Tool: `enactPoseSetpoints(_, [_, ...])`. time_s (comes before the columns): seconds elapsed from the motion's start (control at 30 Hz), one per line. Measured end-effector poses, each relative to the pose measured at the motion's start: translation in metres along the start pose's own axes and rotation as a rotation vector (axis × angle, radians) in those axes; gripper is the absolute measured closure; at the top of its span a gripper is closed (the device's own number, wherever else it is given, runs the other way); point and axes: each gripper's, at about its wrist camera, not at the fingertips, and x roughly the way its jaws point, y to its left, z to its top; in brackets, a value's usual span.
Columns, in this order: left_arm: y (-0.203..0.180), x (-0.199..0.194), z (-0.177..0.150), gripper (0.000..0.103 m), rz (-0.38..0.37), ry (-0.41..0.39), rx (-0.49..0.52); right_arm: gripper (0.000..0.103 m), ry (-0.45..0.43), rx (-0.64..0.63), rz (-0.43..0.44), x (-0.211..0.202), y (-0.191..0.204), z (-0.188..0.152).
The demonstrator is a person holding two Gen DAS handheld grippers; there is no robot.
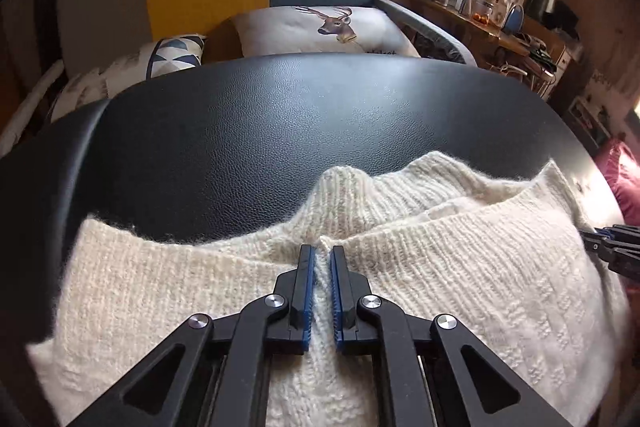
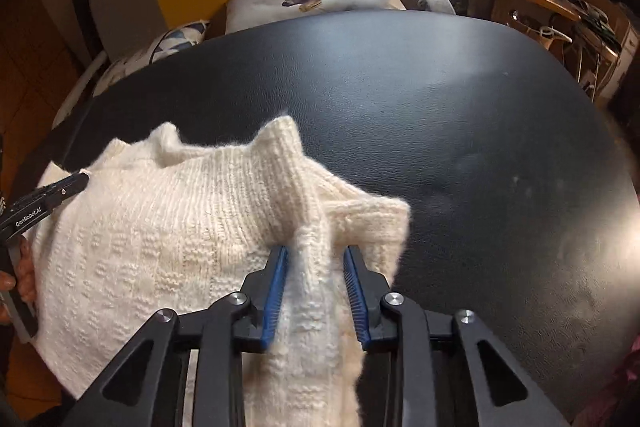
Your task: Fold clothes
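A cream knitted sweater (image 1: 460, 267) lies at the near edge of a black leather-look table (image 1: 280, 131). My left gripper (image 1: 322, 251) is shut on a pinch of the sweater's knit near its upper edge. In the right wrist view the same sweater (image 2: 180, 227) is bunched up, and my right gripper (image 2: 316, 251) is shut on a thick fold of it near its right edge, jaws held fairly wide by the cloth. The left gripper (image 2: 60, 187) shows at the left there; the right gripper's tip (image 1: 612, 247) shows at the right edge of the left view.
The black table (image 2: 460, 147) stretches far and right of the sweater. Behind it stands a sofa with a deer-print cushion (image 1: 320, 27) and a patterned cushion (image 1: 176, 53). A cluttered wooden shelf (image 1: 500, 23) is at the back right. A pink cloth (image 1: 624, 179) lies off the right edge.
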Motion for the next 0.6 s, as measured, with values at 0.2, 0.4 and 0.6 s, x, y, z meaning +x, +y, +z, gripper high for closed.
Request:
enactPoseSetpoints(0.2, [0.011,-0.043,0.006,0.077,-0.020,-0.086,-0.084,0.072,-0.056,-0.149,0.090,-0.050,0.026,-0.031])
enactPoseSetpoints(0.4, [0.013,-0.082,-0.019,0.067,-0.061,-0.124,-0.135,0.070,-0.020,-0.219,-0.070,-0.021,0.053,-0.078])
enactPoseSetpoints(0.6, [0.018,-0.102,-0.060,0.066,-0.062,-0.095,-0.182,0.069,-0.059,-0.179,-0.106,-0.022,0.055,-0.088])
